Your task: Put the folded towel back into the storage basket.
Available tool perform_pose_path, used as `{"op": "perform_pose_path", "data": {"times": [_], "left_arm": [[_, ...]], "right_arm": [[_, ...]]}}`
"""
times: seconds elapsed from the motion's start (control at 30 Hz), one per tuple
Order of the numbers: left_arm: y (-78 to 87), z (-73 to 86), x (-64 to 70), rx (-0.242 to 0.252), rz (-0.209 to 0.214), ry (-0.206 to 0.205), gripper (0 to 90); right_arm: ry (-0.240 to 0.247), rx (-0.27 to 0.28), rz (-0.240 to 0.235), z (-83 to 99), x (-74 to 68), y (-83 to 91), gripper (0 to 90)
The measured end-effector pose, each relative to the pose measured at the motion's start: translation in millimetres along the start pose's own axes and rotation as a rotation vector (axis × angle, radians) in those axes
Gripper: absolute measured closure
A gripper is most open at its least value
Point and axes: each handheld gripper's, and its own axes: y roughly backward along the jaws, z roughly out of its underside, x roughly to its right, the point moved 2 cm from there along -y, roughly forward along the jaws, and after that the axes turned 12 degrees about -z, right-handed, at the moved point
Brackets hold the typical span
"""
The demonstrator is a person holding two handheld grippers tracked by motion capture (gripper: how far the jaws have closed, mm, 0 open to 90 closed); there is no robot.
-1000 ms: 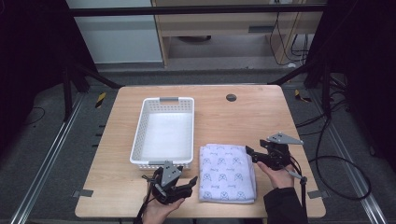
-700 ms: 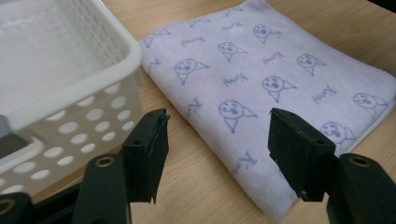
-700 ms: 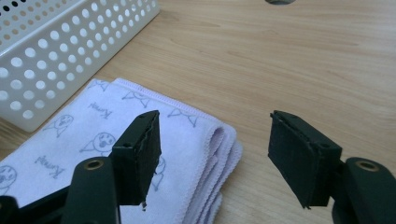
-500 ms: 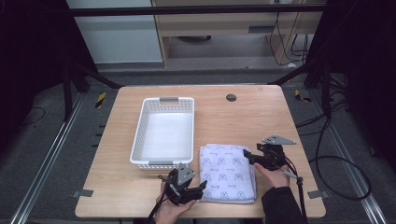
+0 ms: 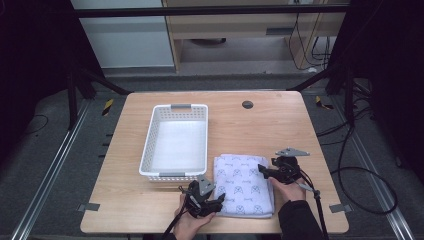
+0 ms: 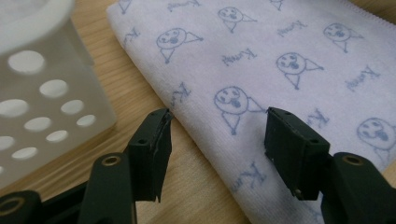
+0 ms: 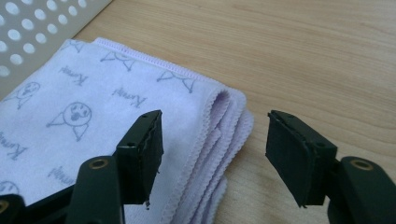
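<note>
A folded lilac towel (image 5: 244, 185) printed with little faces lies on the wooden worktop (image 5: 280, 125), just beside a white perforated basket (image 5: 175, 142). The left gripper (image 6: 217, 130) straddles its near-left edge, jaws spread wide — the right gripper (image 7: 215, 140), also released, brackets the towel's stacked right edge.

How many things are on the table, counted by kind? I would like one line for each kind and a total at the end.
White perforated basket: 1
Folded printed towel: 1
Handheld grippers: 2, the left gripper and the right gripper, both open at the towel's edges
Total: 4
</note>
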Motion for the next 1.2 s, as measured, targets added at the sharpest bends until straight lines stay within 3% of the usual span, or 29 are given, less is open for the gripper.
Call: {"op": "perform_pose_path", "data": {"times": [0.37, 0.77, 0.83, 0.93, 1.1, 1.2], "left_arm": [[-5.8, 4.7, 2.1, -0.003, -0.004, 0.009, 38.7], [-11.1, 4.0, -0.8, -0.034, 0.036, 0.060, 37.8], [-11.1, 3.9, -0.3, -0.037, 0.052, 0.068, 43.5], [-9.8, 4.1, 2.9, -0.027, 0.052, 0.048, 50.0], [-8.9, 5.0, 5.0, -0.019, 0.061, 0.057, 56.1], [-8.2, 4.1, 7.2, -0.020, 0.063, 0.048, 60.7]], "right_arm": [[-0.010, -0.032, -0.013, 4.8, -1.3, -10.0, 39.4], [-0.049, -0.060, -0.009, 7.8, -1.0, -16.6, 42.5], [-0.062, -0.062, -0.023, 7.6, -1.2, -17.2, 45.3], [-0.070, -0.063, -0.035, 7.5, -1.1, -17.3, 49.3], [-0.101, -0.066, -0.077, 7.3, -2.6, -17.5, 61.7], [-0.088, -0.068, -0.090, 6.8, -4.1, -17.3, 67.9]]}}
